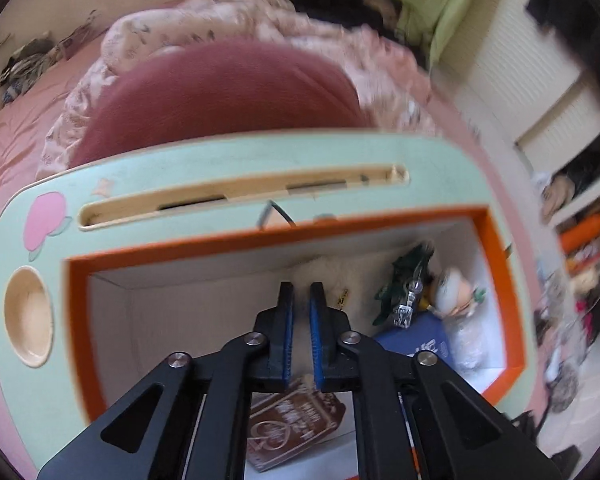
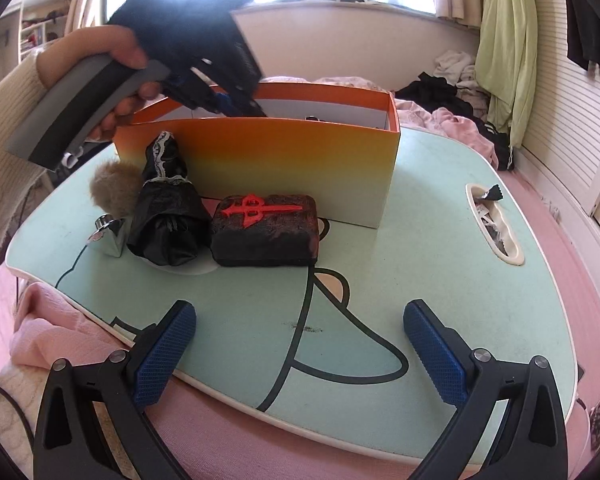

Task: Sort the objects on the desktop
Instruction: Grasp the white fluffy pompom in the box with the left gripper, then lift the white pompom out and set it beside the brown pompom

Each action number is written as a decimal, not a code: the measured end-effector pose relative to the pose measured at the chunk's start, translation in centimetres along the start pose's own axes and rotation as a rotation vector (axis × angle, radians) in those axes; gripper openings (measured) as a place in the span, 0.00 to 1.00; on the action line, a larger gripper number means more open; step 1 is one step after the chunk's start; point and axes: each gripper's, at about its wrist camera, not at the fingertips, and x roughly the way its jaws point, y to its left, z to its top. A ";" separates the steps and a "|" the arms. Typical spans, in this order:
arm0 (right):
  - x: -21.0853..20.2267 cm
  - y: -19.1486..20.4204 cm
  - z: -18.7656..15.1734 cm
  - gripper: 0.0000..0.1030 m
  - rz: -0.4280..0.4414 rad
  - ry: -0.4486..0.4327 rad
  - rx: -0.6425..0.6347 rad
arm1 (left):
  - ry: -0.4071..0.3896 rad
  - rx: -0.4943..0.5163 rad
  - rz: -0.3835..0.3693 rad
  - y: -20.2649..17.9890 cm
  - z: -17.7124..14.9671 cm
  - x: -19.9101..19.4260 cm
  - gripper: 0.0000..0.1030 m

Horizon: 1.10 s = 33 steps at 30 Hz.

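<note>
On the mint-green lap desk (image 2: 440,248) stands an orange-rimmed cardboard box w/ white inner walls (image 1: 496,240), and the left gripper (image 1: 302,296) points down into it, blue pads nearly pressed together w/ nothing visibly between them. Inside the box: a dark green toy figure (image 1: 400,280), a small silver metal piece (image 1: 406,304), a white round-headed doll (image 1: 456,284), a blue packet (image 1: 416,344) (white lettering, too blurred to read), clear crinkly plastic (image 1: 472,344), sth. white and fluffy behind the fingers, and a brown card w/ cream script and a heart (image 1: 292,428) partly hidden under the gripper's frame; its words can't be read. Outside the box, at its near wall, sit a black block w/ a raised red emblem (image 2: 266,228), a black pouch trimmed w/ white lace (image 2: 168,208), a tan fur pompom (image 2: 112,188) and a shiny silver cap piece (image 2: 108,236), half hidden. The desk's slot (image 2: 496,224) holds scraps, hard to make out. The right gripper (image 2: 300,356) hovers over the near desk edge, jaws spread wide, empty. A hand (image 2: 112,52) in a cream sleeve holds the left tool's grey handle.
</note>
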 end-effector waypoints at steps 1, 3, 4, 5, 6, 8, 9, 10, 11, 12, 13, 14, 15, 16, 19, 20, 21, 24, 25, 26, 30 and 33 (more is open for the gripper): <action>0.1 0.0 0.0 1.00 0.000 0.000 0.000 | -0.040 -0.019 -0.023 0.7 -0.1 -1.5 0.07; 0.0 0.0 0.0 1.00 0.000 0.000 0.000 | -0.110 -0.021 -0.051 1.2 -0.5 -4.1 0.07; 0.0 0.0 0.0 1.00 -0.002 0.000 0.001 | -0.162 -0.006 -0.060 1.3 -1.3 -6.2 0.07; 0.0 0.0 0.0 1.00 -0.002 -0.001 0.001 | -0.204 0.014 -0.058 1.1 -1.8 -7.5 0.07; 0.0 0.0 0.0 1.00 -0.002 0.000 0.001 | -0.234 0.038 -0.048 1.2 -2.7 -8.6 0.07; 0.0 0.0 0.0 1.00 -0.001 -0.001 0.002 | -0.273 0.073 -0.046 1.7 -5.4 -10.5 0.07; 0.0 0.0 0.0 1.00 -0.001 -0.001 0.002 | -0.275 0.063 -0.064 2.0 -6.4 -10.8 0.07; 0.1 0.0 0.0 1.00 -0.002 0.000 0.003 | -0.271 0.057 -0.089 2.4 -7.4 -11.0 0.07; 0.0 0.2 -0.1 1.00 -0.003 -0.001 0.003 | -0.260 0.060 -0.126 2.7 -9.0 -10.9 0.07; 0.1 0.3 -0.1 1.00 -0.005 0.000 0.002 | -0.255 0.063 -0.141 2.8 -9.9 -10.7 0.07; 0.1 0.3 0.0 1.00 -0.004 0.000 0.002 | -0.243 0.067 -0.155 2.9 -11.0 -10.2 0.07; 0.2 0.3 0.0 1.00 -0.004 0.001 0.002 | -0.231 0.063 -0.162 3.0 -11.7 -9.8 0.11; 0.1 0.3 -0.1 1.00 -0.004 0.000 0.003 | -0.222 0.055 -0.164 3.1 -12.1 -9.2 0.15; 0.1 0.3 0.0 1.00 -0.004 0.000 0.003 | -0.210 0.044 -0.157 3.3 -12.3 -8.5 0.28; 0.2 0.5 0.0 1.00 -0.003 -0.002 0.004 | -0.225 -0.018 -0.131 4.6 -13.3 -7.8 0.35; 0.3 0.6 0.0 1.00 -0.003 -0.002 0.004 | -0.277 -0.042 -0.151 5.4 -14.1 -8.6 0.36; 0.3 0.5 0.0 1.00 -0.004 -0.002 0.004 | -0.309 -0.049 -0.156 5.8 -14.6 -9.2 0.39; 0.3 0.5 0.0 1.00 -0.004 -0.002 0.006 | -0.408 -0.052 -0.070 6.1 -17.0 -11.4 0.75; 0.2 0.5 0.0 1.00 -0.005 -0.002 0.006 | -0.426 -0.044 -0.030 6.0 -17.7 -11.8 0.80; 0.2 0.4 -0.1 1.00 -0.005 -0.002 0.005 | -0.437 -0.024 0.011 5.8 -18.6 -12.1 0.80; 0.3 0.4 0.0 1.00 -0.006 -0.002 0.006 | -0.368 0.084 0.074 4.8 -21.8 -10.8 0.80; 0.2 0.4 -0.1 1.00 -0.006 -0.002 0.006 | -0.265 0.155 0.081 3.4 -22.9 -7.5 0.80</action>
